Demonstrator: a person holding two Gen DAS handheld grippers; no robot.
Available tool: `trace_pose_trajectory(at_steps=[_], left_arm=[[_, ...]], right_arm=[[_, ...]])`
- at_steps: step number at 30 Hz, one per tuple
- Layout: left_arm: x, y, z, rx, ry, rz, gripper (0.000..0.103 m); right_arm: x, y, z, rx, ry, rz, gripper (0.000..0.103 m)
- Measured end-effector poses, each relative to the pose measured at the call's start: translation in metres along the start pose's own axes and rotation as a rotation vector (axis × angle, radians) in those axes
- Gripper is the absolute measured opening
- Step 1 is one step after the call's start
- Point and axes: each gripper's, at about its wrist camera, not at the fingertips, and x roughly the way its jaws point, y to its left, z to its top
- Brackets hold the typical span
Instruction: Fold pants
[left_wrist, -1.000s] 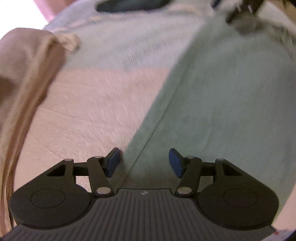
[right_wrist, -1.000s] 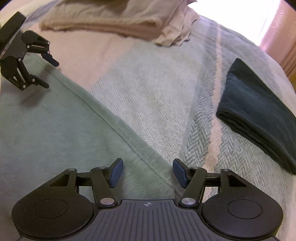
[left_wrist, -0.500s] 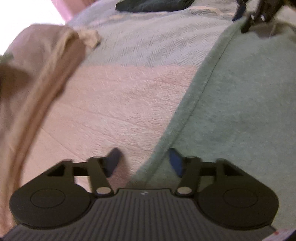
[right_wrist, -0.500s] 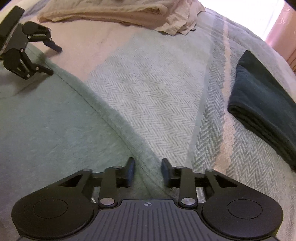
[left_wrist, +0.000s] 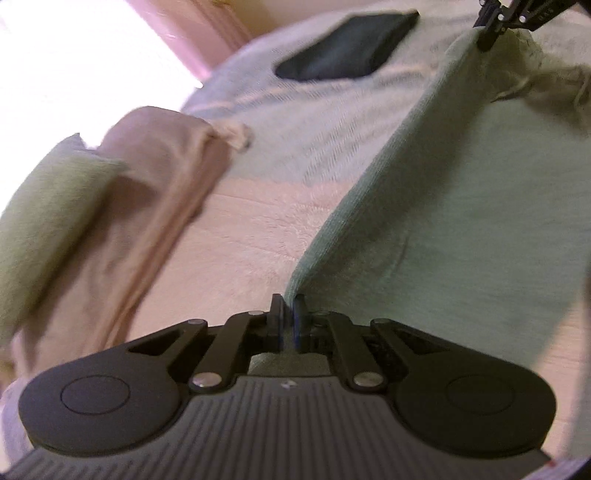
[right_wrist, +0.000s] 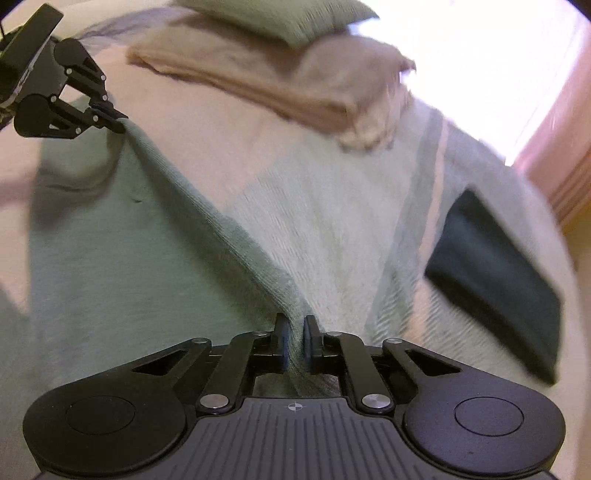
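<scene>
Striped green-and-pink blanket (right_wrist: 332, 236) under bright window (right_wrist: 480, 55); both grippers (left_wrist: 287, 317) (right_wrist: 294, 341) clamped on green pants (left_wrist: 461, 221).

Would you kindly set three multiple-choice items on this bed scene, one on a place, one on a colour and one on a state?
1. Where does the dark folded garment lie?
A. on the striped blanket, clear of the green pants
B. on top of the green pants
C. under the beige pile

2. What colour are the pants being handled?
A. navy
B. pale green
C. red

3. How does the left tool stand?
A. wide open above the cloth
B. shut on the edge of the pants
C. shut on the beige pile

Key: 1 A, it rests on the blanket well apart from the pants. 2 B, the cloth in both tools is pale green. 3 B, its pads pinch the green hem, as do those of the right tool; the beige pile lies untouched.
</scene>
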Motion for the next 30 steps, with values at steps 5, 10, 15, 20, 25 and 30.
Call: trace_pose_trajectory(at_steps=[5, 10, 15, 20, 25, 30], left_arm=[[-0.122, -0.058, -0.023, -0.181, -0.004, 0.095, 0.004], [-0.2, -0.151, -0.074, -0.442, 0.16, 0.038, 0.012], [-0.218, -0.203, -0.121, -0.749, 0.361, -0.062, 0.013], [-0.247, -0.187, -0.126, -0.796, 0.387, 0.04, 0.027], [-0.22, -0.126, -0.112, -0.804, 0.356, 0.143, 0.048], [-0.14, -0.062, -0.092, -0.828, 0.332, 0.178, 0.054]], right_arm=[[-0.099, 0.074, -0.023, -0.167, -0.137, -0.094, 0.004], [-0.172, 0.166, -0.092, -0.215, -0.103, -0.058, 0.006], [-0.162, 0.215, -0.16, -0.043, 0.16, 0.02, 0.016], [-0.167, 0.159, -0.188, 0.503, 0.179, 0.048, 0.018], [-0.169, 0.06, -0.226, 1.174, 0.063, -0.052, 0.024], [-0.156, 0.004, -0.253, 1.566, -0.073, -0.057, 0.033]])
